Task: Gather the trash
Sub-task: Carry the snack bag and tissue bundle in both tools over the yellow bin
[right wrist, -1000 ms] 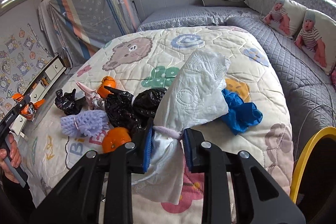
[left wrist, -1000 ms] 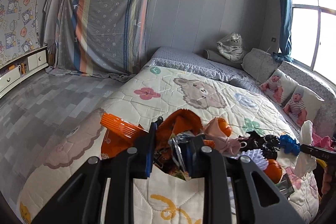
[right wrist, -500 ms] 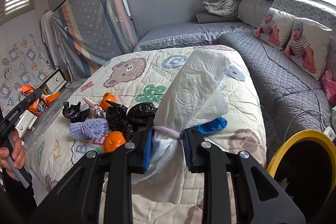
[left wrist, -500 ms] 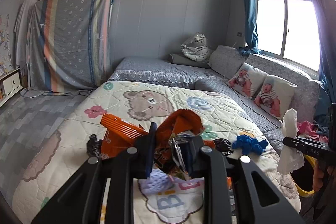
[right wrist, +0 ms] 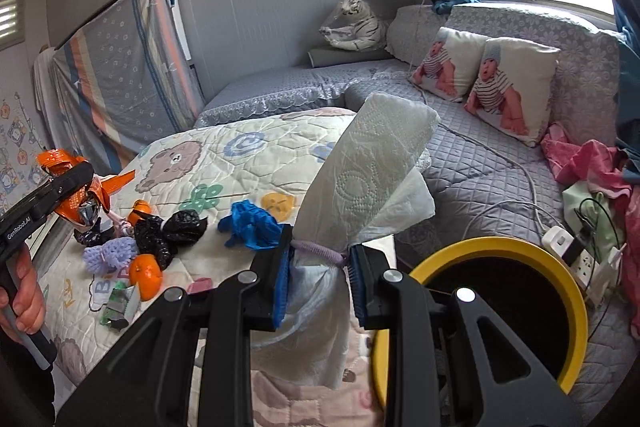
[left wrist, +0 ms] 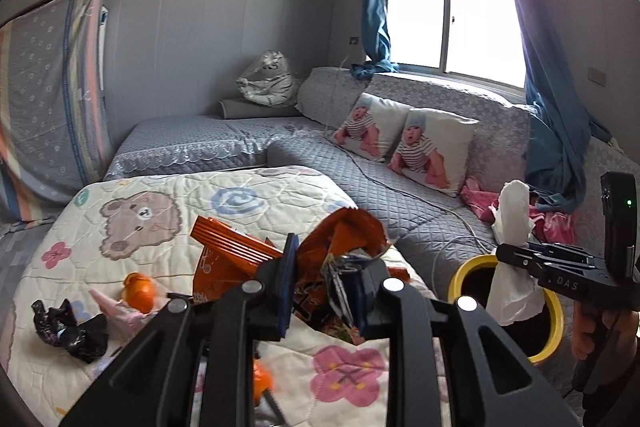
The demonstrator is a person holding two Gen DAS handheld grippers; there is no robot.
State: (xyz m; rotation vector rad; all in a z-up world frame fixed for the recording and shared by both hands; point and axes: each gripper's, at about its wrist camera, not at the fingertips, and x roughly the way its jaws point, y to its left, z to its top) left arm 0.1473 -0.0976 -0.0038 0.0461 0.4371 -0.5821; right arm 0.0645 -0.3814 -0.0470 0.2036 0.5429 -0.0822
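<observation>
My left gripper (left wrist: 326, 287) is shut on a crumpled orange snack wrapper (left wrist: 340, 231), held in the air above the bed's near right corner. My right gripper (right wrist: 318, 277) is shut on a white tissue bundle (right wrist: 368, 179) tied with a lilac band, just left of the yellow-rimmed bin (right wrist: 576, 291). In the left wrist view that bundle (left wrist: 514, 211) hangs over the bin (left wrist: 554, 323). In the right wrist view the wrapper (right wrist: 84, 195) shows at far left. More trash lies on the quilt: a blue glove (right wrist: 252, 223), black bags (right wrist: 168, 231), orange peel (right wrist: 146, 275), a purple foam net (right wrist: 110, 255).
A cartoon quilt (left wrist: 160, 203) covers the bed. Beyond it a grey quilted couch (left wrist: 400, 183) with two baby-print pillows (left wrist: 404, 143) runs under the window. A power strip and cables (right wrist: 572, 243) lie behind the bin, beside pink clothes (right wrist: 588, 163).
Both grippers swung right from over the bed toward the bin, keeping their loads. The bin has come into both views and the tissue now hangs by its rim.
</observation>
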